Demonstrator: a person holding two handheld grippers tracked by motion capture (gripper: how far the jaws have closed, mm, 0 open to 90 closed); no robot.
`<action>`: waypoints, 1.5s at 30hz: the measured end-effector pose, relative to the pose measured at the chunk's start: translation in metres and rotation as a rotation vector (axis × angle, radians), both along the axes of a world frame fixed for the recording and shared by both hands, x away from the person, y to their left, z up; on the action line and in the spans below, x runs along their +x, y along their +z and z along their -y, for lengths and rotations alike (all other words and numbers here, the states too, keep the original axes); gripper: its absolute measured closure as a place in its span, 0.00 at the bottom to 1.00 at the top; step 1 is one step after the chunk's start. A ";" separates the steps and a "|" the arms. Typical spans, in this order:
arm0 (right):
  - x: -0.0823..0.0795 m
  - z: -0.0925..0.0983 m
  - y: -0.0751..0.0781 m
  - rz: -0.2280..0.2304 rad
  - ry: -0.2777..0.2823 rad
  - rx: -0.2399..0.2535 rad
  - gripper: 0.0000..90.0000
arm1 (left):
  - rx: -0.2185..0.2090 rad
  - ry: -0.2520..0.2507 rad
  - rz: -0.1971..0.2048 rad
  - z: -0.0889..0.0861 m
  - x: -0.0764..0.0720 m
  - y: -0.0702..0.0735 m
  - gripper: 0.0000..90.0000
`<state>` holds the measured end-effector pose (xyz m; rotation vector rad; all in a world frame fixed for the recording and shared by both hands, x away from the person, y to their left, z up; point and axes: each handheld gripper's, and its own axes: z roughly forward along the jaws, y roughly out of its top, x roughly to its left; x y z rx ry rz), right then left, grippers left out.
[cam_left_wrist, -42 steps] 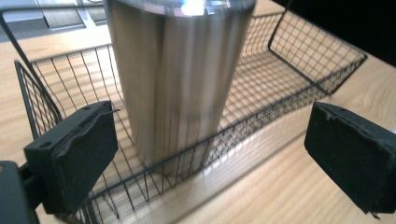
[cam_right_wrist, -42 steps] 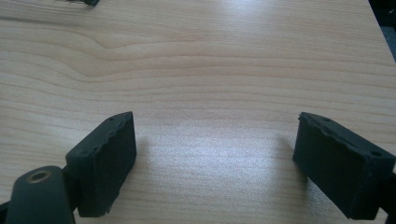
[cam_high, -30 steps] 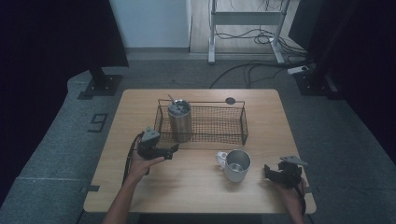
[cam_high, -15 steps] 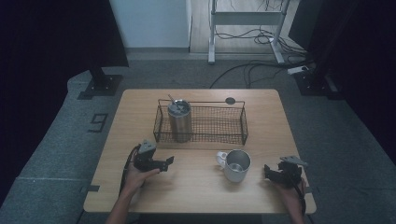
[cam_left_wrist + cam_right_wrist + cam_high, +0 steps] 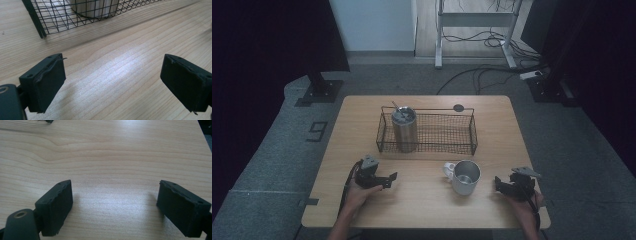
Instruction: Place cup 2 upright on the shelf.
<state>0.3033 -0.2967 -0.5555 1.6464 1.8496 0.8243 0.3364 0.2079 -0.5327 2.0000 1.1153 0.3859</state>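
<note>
A steel tumbler (image 5: 404,127) with a lid and straw stands upright in the left end of a black wire basket (image 5: 442,148). A steel mug (image 5: 464,176) sits on the table in front of the basket. My left gripper (image 5: 391,179) rests low over the wood, left of the mug, pointing right. Its jaws have just been closing and are open with nothing between them (image 5: 112,82). The basket corner (image 5: 40,27) and tumbler base (image 5: 92,7) lie ahead of it. My right gripper (image 5: 498,183) sits right of the mug, open over bare wood (image 5: 115,205).
The wooden table (image 5: 427,210) has a small black round disc (image 5: 458,107) behind the basket. Dark floor, cables and stand legs lie beyond the far edge. The right gripper is close to the table's right front corner.
My left gripper has come down and back from beside the basket to just above the table, and its jaws stand a little narrower. The right gripper and mug have stayed put.
</note>
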 end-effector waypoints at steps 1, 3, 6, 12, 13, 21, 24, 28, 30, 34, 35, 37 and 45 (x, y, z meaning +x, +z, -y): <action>0.000 0.000 0.000 0.000 0.002 0.000 0.14 | 0.002 0.001 -0.001 0.000 0.000 0.000 0.07; 0.000 0.000 0.000 -0.001 0.002 0.000 0.14 | 0.007 0.000 -0.005 0.000 0.000 -0.001 0.07; 0.001 0.000 0.000 -0.002 0.001 0.001 0.14 | 0.004 -0.002 -0.010 0.001 0.000 -0.002 0.07; 0.000 -0.002 0.003 -0.013 0.013 -0.016 0.15 | 0.010 -0.012 -0.009 0.005 -0.003 -0.003 0.07; -0.001 -0.002 0.004 -0.003 0.017 -0.018 0.15 | 0.014 -0.012 -0.009 0.006 -0.003 -0.003 0.07; -0.013 -0.004 0.019 0.080 0.079 0.056 0.16 | 0.013 -0.005 -0.017 0.004 -0.004 -0.007 0.08; -0.017 -0.008 0.024 0.102 0.113 0.080 0.16 | 0.012 -0.002 -0.017 0.004 -0.004 -0.007 0.08; -0.022 -0.013 0.033 0.133 0.157 0.115 0.16 | 0.010 -0.005 -0.014 0.004 -0.005 -0.006 0.08; -0.024 -0.015 0.038 0.148 0.170 0.122 0.16 | 0.010 -0.012 -0.014 0.005 -0.005 -0.006 0.08; -0.029 -0.019 0.047 0.173 0.199 0.153 0.16 | 0.011 -0.020 -0.018 0.006 -0.006 -0.007 0.08; -0.030 -0.021 0.048 0.175 0.206 0.154 0.16 | 0.012 -0.019 -0.019 0.006 -0.006 -0.007 0.08; -0.032 -0.024 0.050 0.180 0.216 0.154 0.16 | 0.014 -0.021 -0.025 0.007 -0.006 -0.008 0.08; -0.035 -0.033 0.054 0.188 0.260 0.164 0.16 | 0.032 -0.022 -0.013 0.009 -0.007 -0.006 0.09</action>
